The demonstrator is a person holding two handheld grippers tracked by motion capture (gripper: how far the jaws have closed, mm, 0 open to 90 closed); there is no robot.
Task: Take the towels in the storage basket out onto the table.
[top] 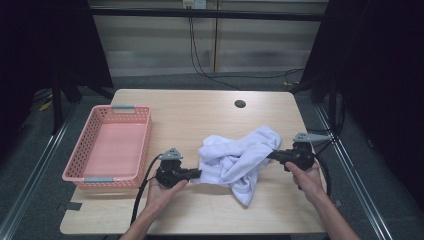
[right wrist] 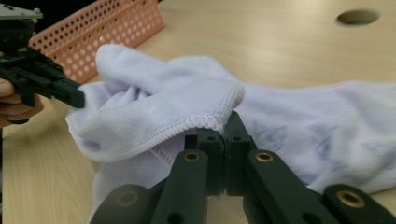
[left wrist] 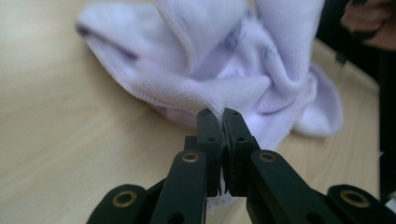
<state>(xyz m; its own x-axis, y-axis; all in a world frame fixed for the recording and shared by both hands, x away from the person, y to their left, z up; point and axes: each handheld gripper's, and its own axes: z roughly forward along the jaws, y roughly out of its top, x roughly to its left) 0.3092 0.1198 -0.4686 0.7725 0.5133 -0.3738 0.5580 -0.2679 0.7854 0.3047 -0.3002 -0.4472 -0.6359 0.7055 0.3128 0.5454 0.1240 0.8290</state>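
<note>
- High view: a crumpled white towel (top: 239, 157) lies on the desk (top: 200, 115), a little toward the right of its middle and nearer the front edge than the back one. The left gripper (top: 198, 173) meets the towel's left edge, and the right gripper (top: 270, 154) meets its right side. A hand holds each tool. A pink basket (top: 146, 142) stands near the desk's left edge, apart from the cloth, with nothing visible inside it. A round hole (top: 240, 104) sits toward the back edge.
- Left gripper view: the left gripper (left wrist: 220, 113) has its jaws clenched together on a hemmed fold of the towel (left wrist: 210, 60); a bit of cloth shows between them lower down. The rest of the fabric is bunched on the desk beyond.
- Right gripper view: the right gripper (right wrist: 223, 131) is likewise clenched, with a stitched hem of the towel (right wrist: 159, 112) draped over its tips, so it appears to be grasping that edge. The left gripper (right wrist: 77, 98) and the basket (right wrist: 93, 35) show farther off.
- Step in hand, as I judge it: both edges are pinched and the cloth is not yet spread. The next move probably calls for lifting and drawing the two grips apart evenly, so the bunched towel opens without slipping from either pinch.
</note>
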